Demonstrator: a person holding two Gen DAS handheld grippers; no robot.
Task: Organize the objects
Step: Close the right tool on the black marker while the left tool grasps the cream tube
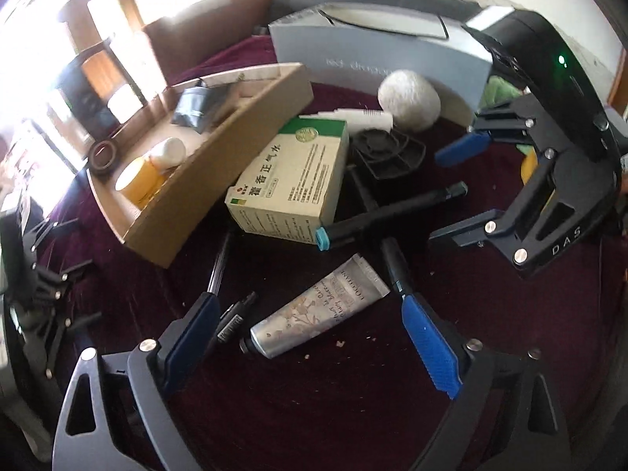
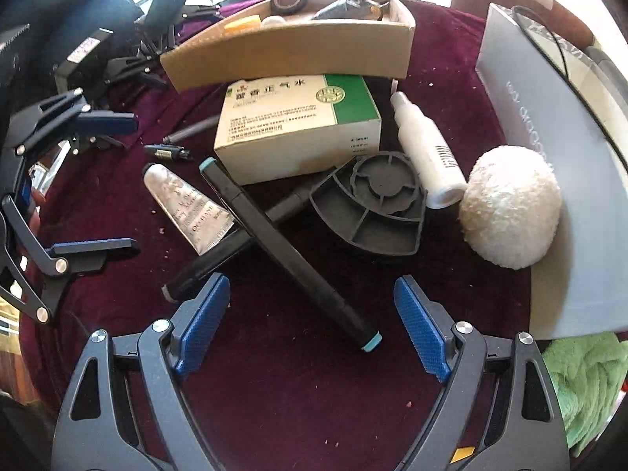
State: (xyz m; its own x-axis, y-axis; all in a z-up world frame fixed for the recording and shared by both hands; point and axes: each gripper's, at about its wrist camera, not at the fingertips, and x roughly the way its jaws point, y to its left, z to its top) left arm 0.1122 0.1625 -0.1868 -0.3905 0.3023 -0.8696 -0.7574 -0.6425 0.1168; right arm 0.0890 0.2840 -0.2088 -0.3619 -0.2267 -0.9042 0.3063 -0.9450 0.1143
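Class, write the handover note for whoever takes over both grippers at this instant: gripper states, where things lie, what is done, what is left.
Left gripper: open, around the silver cream tube, not gripping.
Right gripper: open, empty, near the teal-capped marker.
In the cardboard tray: tape roll, black pouch, small jars.
Left on the cloth: tube, two markers, medicine box, white bottle, fluffy ball.

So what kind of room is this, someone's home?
Probably a home, not a lab. A maroon cloth covers the table, strewn with household clutter: a medicine box, a hand cream tube, and a cardboard tray of odds and ends. Wooden-framed windows stand behind.
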